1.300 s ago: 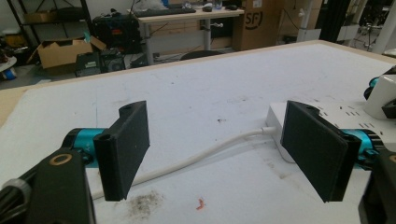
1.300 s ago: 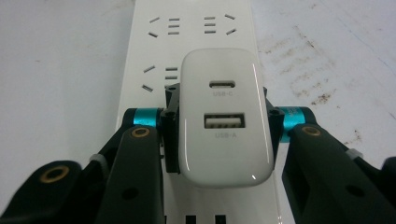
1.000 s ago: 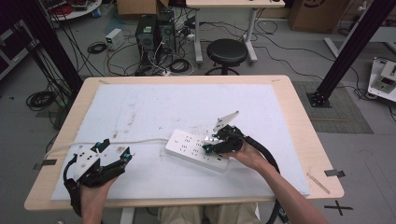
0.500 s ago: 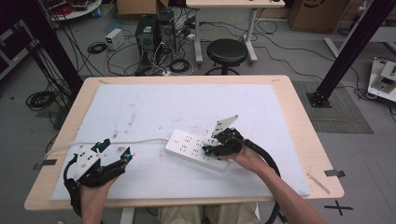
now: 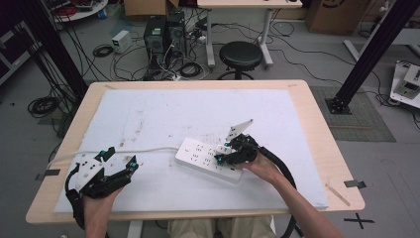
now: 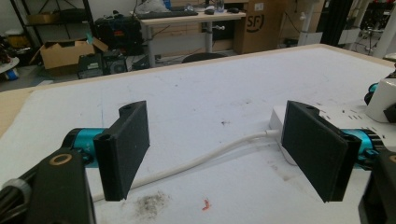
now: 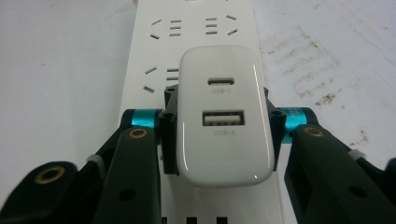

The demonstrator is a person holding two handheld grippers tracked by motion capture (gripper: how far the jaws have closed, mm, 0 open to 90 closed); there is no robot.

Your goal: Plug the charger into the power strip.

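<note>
The right gripper (image 7: pixel 219 128) sits over the white power strip (image 5: pixel 210 159), which lies on the white mat (image 5: pixel 163 114) near the table's front edge, right of centre. Between its jaws stands a white USB charger (image 7: pixel 223 121) — its face shows one USB-C port above one USB-A port. The jaws flank the charger's two sides and have just been opening slightly; the pads look to be still against its flanks, so the charger remains pinched. In the right gripper view the charger stands on the strip, covering a socket position, with further sockets visible beyond it.

The left gripper (image 6: pixel 224 154) rests at the front left of the mat, well apart from the strip. Its jaws are spread wide with nothing between them. Through the gap, the strip's white cable (image 6: pixel 205 158) runs across the mat to the near end of the strip — in the high view this cable trails off toward the table's left edge (image 5: pixel 74 124).
</note>
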